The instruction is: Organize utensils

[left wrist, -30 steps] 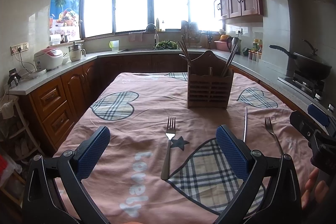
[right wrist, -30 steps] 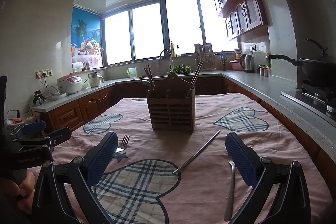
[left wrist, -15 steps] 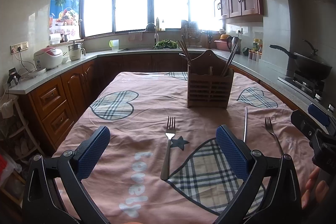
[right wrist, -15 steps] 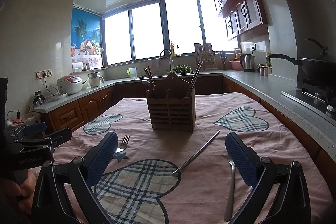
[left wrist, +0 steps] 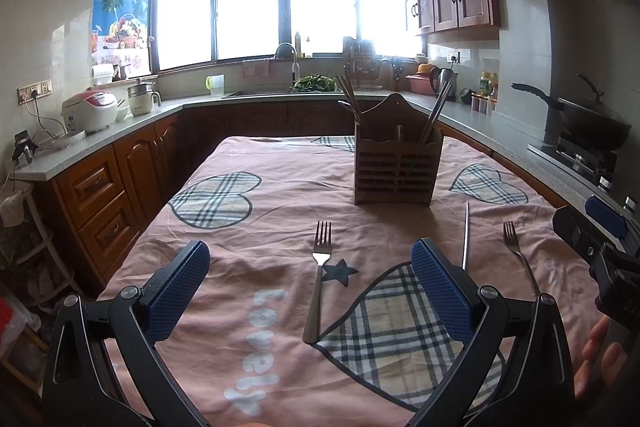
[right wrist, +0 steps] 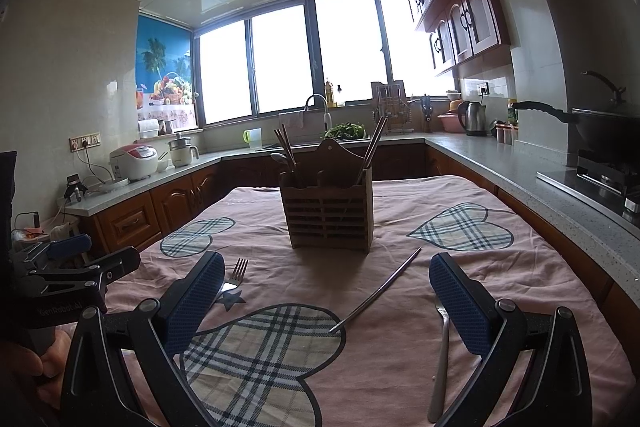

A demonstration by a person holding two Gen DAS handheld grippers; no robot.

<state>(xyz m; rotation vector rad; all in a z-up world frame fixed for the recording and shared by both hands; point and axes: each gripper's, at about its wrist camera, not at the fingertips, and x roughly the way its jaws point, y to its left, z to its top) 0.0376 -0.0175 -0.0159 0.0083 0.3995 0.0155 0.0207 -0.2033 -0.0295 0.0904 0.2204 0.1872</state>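
Note:
A wooden utensil holder (left wrist: pixel 396 167) (right wrist: pixel 329 213) stands mid-table with chopsticks and a spoon in it. A steel fork (left wrist: pixel 319 279) lies on the pink cloth between the fingers of my open, empty left gripper (left wrist: pixel 310 283). A single metal chopstick (left wrist: pixel 465 235) (right wrist: pixel 376 295) lies to its right. A second fork (left wrist: pixel 518 255) (right wrist: pixel 440 355) lies further right, beside the right finger of my open, empty right gripper (right wrist: pixel 328 303). The first fork's tines (right wrist: pixel 239 269) show by the right gripper's left finger.
The table wears a pink cloth (left wrist: pixel 280 195) with plaid hearts. Counters (left wrist: pixel 120 131) ring the room. A wok (left wrist: pixel 592 119) sits on the stove at right, a rice cooker (left wrist: pixel 90 109) at left. The sink (left wrist: pixel 280 91) is under the window.

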